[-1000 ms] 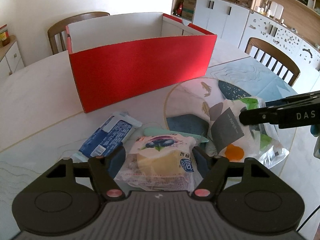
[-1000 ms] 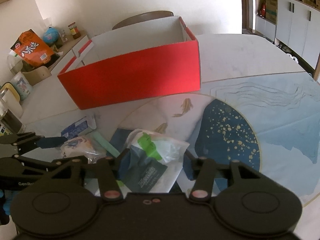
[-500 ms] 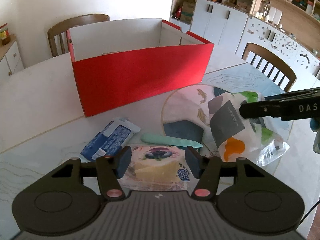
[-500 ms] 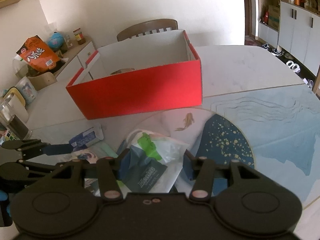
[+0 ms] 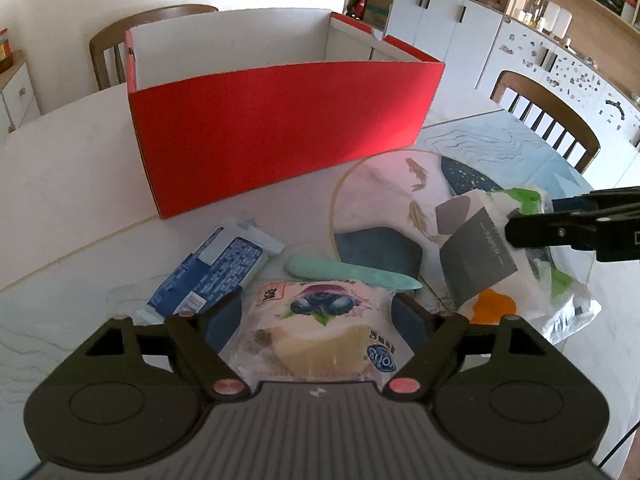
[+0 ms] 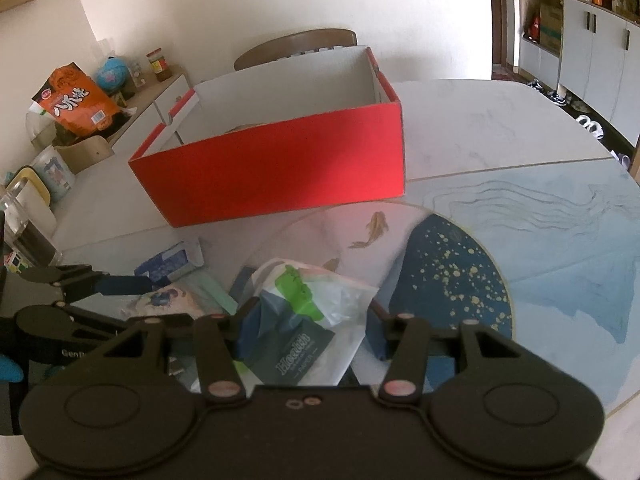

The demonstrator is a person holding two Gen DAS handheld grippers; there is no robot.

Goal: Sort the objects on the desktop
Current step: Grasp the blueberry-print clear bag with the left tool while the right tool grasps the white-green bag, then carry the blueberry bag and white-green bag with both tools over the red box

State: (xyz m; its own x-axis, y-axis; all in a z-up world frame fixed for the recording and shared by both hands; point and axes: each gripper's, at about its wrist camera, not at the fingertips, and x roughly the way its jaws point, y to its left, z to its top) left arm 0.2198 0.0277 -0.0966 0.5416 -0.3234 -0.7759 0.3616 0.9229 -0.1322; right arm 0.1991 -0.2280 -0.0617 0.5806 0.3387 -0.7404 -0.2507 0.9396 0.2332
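Note:
My left gripper (image 5: 318, 316) is shut on a blueberry cake packet (image 5: 320, 332) and holds it above the table. My right gripper (image 6: 306, 320) is shut on a tissue pack (image 6: 308, 320) with green, grey and orange print; it also shows in the left wrist view (image 5: 504, 264), lifted. An open red box (image 5: 280, 136) with a white inside stands behind them, and also shows in the right wrist view (image 6: 276, 172). A blue snack wrapper (image 5: 212, 268) and a mint-green stick (image 5: 348, 276) lie on the table in front of the box.
The table (image 5: 60, 184) has a white marble left part and a blue painted mat (image 6: 540, 240) on the right. Wooden chairs (image 5: 548, 116) stand around it. A sideboard with an orange bag (image 6: 76, 100) and jars is at the left.
Both grippers have risen with their packets. The blueberry packet and the tissue pack left the table. The red box looks nearer in both views.

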